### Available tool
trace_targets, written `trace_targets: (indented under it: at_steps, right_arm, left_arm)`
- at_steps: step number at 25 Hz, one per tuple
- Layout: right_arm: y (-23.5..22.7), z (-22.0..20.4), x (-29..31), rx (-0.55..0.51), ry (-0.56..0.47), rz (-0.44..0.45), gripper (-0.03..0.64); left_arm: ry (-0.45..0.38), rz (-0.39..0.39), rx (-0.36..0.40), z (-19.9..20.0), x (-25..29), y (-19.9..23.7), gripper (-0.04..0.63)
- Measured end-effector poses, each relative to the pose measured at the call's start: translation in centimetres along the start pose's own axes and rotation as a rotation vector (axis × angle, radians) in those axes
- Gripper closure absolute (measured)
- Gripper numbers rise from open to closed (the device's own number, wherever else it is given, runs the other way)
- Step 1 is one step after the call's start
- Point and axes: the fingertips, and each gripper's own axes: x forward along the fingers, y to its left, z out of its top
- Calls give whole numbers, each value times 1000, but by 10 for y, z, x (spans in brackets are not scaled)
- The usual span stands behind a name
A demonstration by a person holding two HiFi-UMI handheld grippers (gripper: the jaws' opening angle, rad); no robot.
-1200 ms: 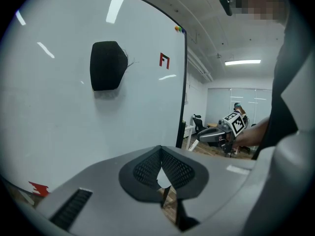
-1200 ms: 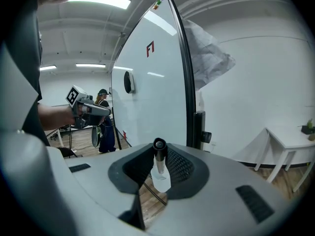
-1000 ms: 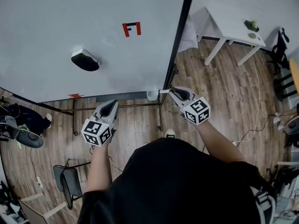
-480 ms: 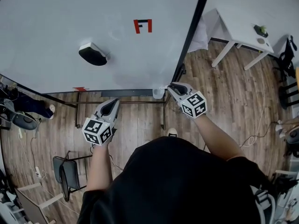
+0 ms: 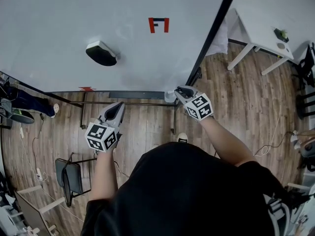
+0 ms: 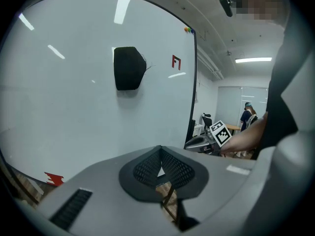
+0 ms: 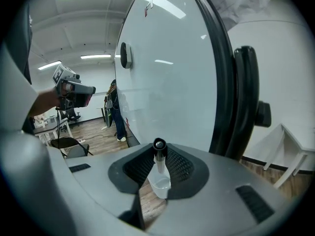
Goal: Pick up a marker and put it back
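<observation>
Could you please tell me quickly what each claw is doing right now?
Left claw: closed, holding nothing.
Right claw: closed on a white marker with a black cap.

We face the whiteboard (image 5: 98, 14) at twelve o'clock, with the eraser (image 5: 101, 53) on it at eleven, the cup (image 5: 170, 96) by its lower edge at one, the marker (image 7: 158, 156) at that cup's mouth, the table (image 5: 256, 26) right of the board at two and the chair (image 5: 74, 178) at eight.
</observation>
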Motion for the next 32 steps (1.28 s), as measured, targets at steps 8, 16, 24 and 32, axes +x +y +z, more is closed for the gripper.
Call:
trace_targets:
  at_steps: [8, 16, 24, 32]
  right_arm:
    - [-6, -25, 24, 23, 62, 6, 551]
    - [-9, -41, 41, 23, 96, 10, 551]
    - [-8, -55, 48, 11, 133, 12, 551]
    - [-7, -64, 50, 7, 151, 4, 549]
  left_arm:
    - [9, -2, -7, -2, 5, 3, 585]
    - [14, -1, -11, -4, 8, 7, 584]
    - [17, 9, -15, -6, 5, 12, 585]
    - [15, 8, -17, -8, 4, 13, 584]
